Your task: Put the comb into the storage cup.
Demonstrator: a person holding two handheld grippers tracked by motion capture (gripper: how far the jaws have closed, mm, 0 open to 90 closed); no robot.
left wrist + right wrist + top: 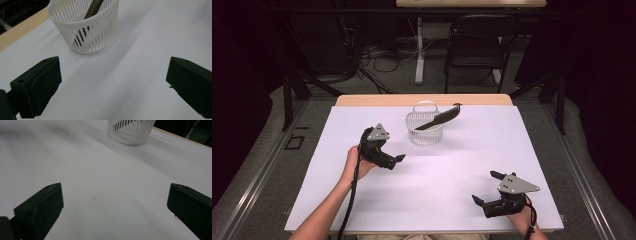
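1. Your white slotted basket [425,128] stands at about 12 o'clock on the white table [452,190], toward the far edge. A long dark utensil [439,118] leans in it: lower end inside, upper end jutting past the rim toward 2 o'clock.

2. Main risk, as I judge it: the basket looks light and the utensil sticks out well beyond it. Brush that overhanging end, or nudge the rim, and the basket may tip or slide, spilling the utensil onto the table.

3. Second risk: if you pinch the utensil near its free end and lift at a slant, its lower end may catch in the slots and drag the basket along.

4. Your left gripper [399,158] is at about 9 o'clock from the basket, near it but not touching, held just above the table and aimed toward 3 o'clock. Its jaws stand wide apart with nothing between them; in the left gripper view the basket [86,27] sits ahead of the gap.

5. Your right gripper [486,188] is at about 5 o'clock on the table, well apart from the basket, low and aimed toward 10 o'clock. Its jaws are also spread wide and empty, with the basket [130,130] far ahead in the right gripper view.

6. Both your hands grip from behind, forearms coming in from 6 o'clock.
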